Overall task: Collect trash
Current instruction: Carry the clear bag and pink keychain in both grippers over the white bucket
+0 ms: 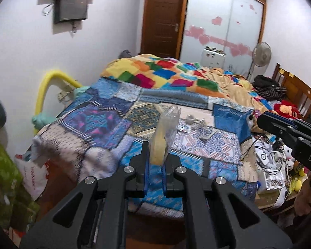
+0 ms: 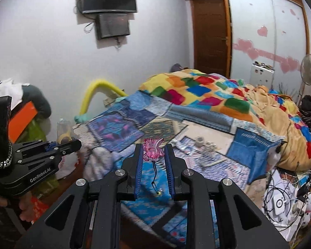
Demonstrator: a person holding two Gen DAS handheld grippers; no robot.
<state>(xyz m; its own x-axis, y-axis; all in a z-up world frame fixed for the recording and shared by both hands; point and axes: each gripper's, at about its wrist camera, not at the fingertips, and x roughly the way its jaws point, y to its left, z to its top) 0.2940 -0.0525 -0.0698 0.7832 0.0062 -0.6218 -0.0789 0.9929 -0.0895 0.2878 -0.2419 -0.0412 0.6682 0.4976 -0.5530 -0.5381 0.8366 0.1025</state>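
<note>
Bedroom clutter filled both views: a bed under a blue patchwork cover, with a bright checked blanket heaped toward the far end. Two dark screens hung on the white wall at the far left, and lower down a yellow foam tube arched beside the bed. A green bag sat at the left edge of the left wrist view.

Moving in, the left gripper had its fingers clamped on a clear plastic wrapper with something yellowish inside, held upright above the near edge of the bed. From the right wrist view that same gripper showed at the left with the wrapper poking up from its tip.

Centre bed, small scraps of litter lay on a pale patch of cover, next to a little white roll.

Over to the right gripper: its fingers stood close on either side of a pink see-through trinket with a dark cord dangling below, and I could not tell if they actually pinched it. Further right, a standing fan stood before the frosted wardrobe doors with pink hearts, and cables and soft toys crowded the right edge.
</note>
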